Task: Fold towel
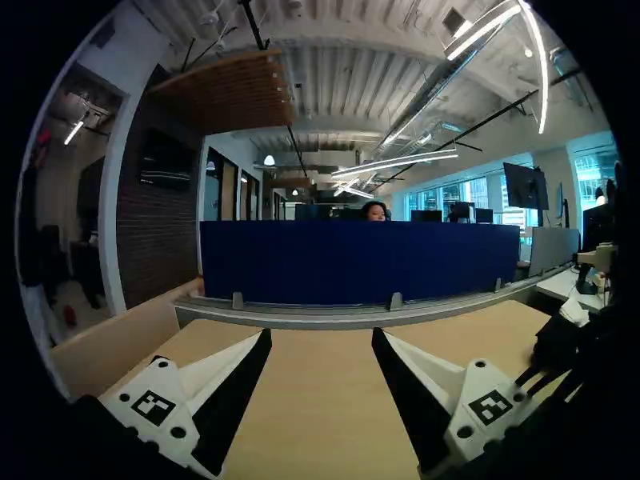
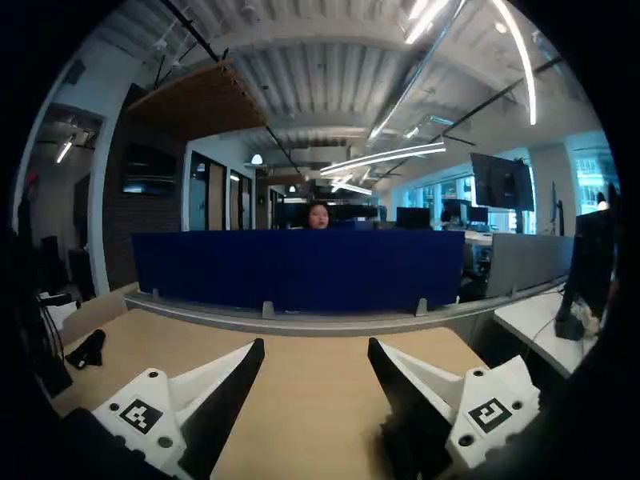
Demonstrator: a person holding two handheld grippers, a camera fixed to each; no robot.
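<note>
My left gripper (image 1: 322,340) is open, its white and black fingers (image 1: 232,384) spread wide above a bare light wooden table (image 1: 320,408). Nothing sits between them. My right gripper (image 2: 316,348) is open as well, and its fingers (image 2: 416,384) hang over the same kind of wooden table (image 2: 312,416) with nothing held. Both look level across the desk toward a blue partition.
A blue divider panel (image 1: 352,260) on a grey rail runs along the table's far edge, with a person (image 1: 374,211) seated behind it. Dark cables and gear (image 1: 576,336) lie at the right in the left gripper view. A black object (image 2: 86,350) lies at the left.
</note>
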